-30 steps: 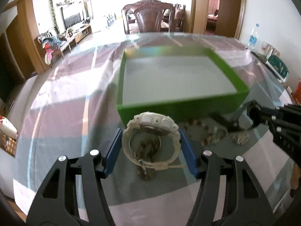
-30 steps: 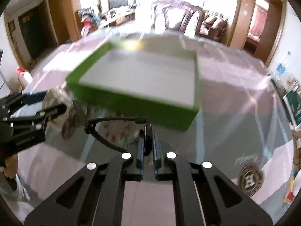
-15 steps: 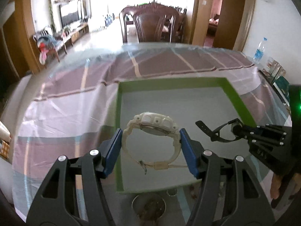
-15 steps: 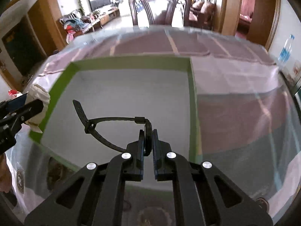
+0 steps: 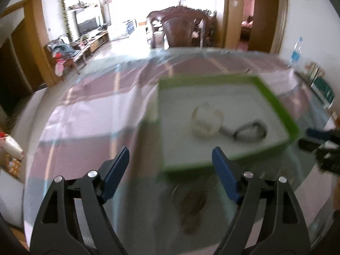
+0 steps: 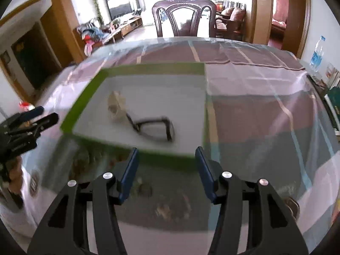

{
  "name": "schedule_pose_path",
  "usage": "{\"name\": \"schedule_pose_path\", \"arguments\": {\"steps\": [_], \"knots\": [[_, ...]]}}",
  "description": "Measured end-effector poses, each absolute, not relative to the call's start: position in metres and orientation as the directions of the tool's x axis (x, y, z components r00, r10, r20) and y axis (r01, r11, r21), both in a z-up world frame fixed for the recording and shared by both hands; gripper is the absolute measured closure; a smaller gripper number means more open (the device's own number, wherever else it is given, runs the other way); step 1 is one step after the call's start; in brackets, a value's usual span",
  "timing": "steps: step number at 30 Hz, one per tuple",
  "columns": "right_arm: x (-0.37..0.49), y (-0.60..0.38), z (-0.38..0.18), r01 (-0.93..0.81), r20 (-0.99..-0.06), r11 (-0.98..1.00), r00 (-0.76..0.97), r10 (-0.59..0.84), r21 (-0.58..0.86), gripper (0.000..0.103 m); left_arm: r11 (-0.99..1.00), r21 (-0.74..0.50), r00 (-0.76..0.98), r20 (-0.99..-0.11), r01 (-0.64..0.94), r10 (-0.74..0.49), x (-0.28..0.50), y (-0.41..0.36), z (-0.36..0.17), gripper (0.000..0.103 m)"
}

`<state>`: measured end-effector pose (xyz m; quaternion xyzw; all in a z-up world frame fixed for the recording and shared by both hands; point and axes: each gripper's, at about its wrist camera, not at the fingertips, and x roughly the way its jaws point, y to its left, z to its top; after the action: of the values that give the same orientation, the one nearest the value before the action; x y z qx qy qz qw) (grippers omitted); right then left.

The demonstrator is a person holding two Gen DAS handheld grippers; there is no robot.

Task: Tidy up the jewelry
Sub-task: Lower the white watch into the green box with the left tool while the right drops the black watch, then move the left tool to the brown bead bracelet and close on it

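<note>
Watches, 1 white and 1 black, lie touching in the green box ahead of both released grippers, left and right.

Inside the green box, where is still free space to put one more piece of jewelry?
In the green box, the white watch and black watch crowd the near-left middle. Bare floor lies along the far wall and the right wall; both grippers are open and outside.

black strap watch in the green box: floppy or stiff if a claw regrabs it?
Probably floppy: the black watch lies flat in the green box with its thin strap in a loose loop. Likely light, so it may slide on the smooth floor when nudged. Its strap end looks close to the white watch; contact unclear in the blur.
</note>
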<state>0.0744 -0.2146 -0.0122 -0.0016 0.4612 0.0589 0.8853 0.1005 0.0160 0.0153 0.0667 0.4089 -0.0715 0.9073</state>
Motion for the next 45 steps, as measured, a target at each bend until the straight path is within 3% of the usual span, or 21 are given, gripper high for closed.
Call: {"name": "schedule_pose_path", "arguments": {"steps": [5, 12, 25, 28, 29, 32, 36, 38, 40, 45], "knots": [[0.060, -0.213, -0.048, -0.065, -0.861, 0.994, 0.507, -0.039, -0.083, 0.049, 0.988, 0.064, 0.595, -0.803, 0.138, -0.031, 0.077, 0.031, -0.016, 0.024], [0.052, -0.215, -0.078, -0.063, -0.888, 0.989, 0.452, -0.088, -0.130, 0.049, 0.989, 0.046, 0.553, -0.832, 0.143, -0.042, 0.060, 0.023, -0.039, 0.024], [0.036, -0.195, -0.063, -0.193, -0.872, 0.980, 0.470, 0.138, 0.050, 0.049, 0.986, 0.034, 0.509, -0.859, 0.163, -0.055, 0.049, 0.019, -0.060, 0.024], [0.033, -0.178, -0.073, -0.233, -0.885, 0.972, 0.444, 0.142, 0.039, 0.049, 0.986, 0.028, 0.504, -0.862, 0.165, -0.059, 0.050, 0.017, -0.062, 0.024], [0.031, -0.175, -0.076, -0.236, -0.887, 0.971, 0.439, 0.143, 0.039, 0.050, 0.986, 0.024, 0.501, -0.863, 0.164, -0.062, 0.051, 0.017, -0.063, 0.024], [0.031, -0.169, -0.083, -0.232, -0.897, 0.971, 0.417, 0.146, 0.049, 0.078, 0.987, 0.014, 0.498, -0.865, 0.163, -0.070, 0.054, 0.017, -0.064, 0.024], [0.032, -0.173, -0.080, -0.233, -0.887, 0.969, 0.429, 0.173, 0.076, 0.089, 0.986, 0.006, 0.498, -0.864, 0.168, -0.080, 0.054, 0.018, -0.064, 0.024], [0.032, -0.175, -0.077, -0.230, -0.882, 0.969, 0.436, 0.181, 0.086, 0.090, 0.985, 0.000, 0.494, -0.865, 0.171, -0.086, 0.054, 0.017, -0.065, 0.031], [0.034, -0.178, -0.074, -0.222, -0.876, 0.971, 0.446, 0.184, 0.091, 0.090, 0.984, -0.014, 0.475, -0.874, 0.178, -0.098, 0.055, 0.016, -0.069, 0.054], [0.042, -0.185, -0.071, -0.180, -0.872, 0.979, 0.459, 0.171, 0.097, 0.090, 0.983, -0.018, 0.470, -0.877, 0.184, -0.104, 0.056, 0.014, -0.072, 0.088]]}}
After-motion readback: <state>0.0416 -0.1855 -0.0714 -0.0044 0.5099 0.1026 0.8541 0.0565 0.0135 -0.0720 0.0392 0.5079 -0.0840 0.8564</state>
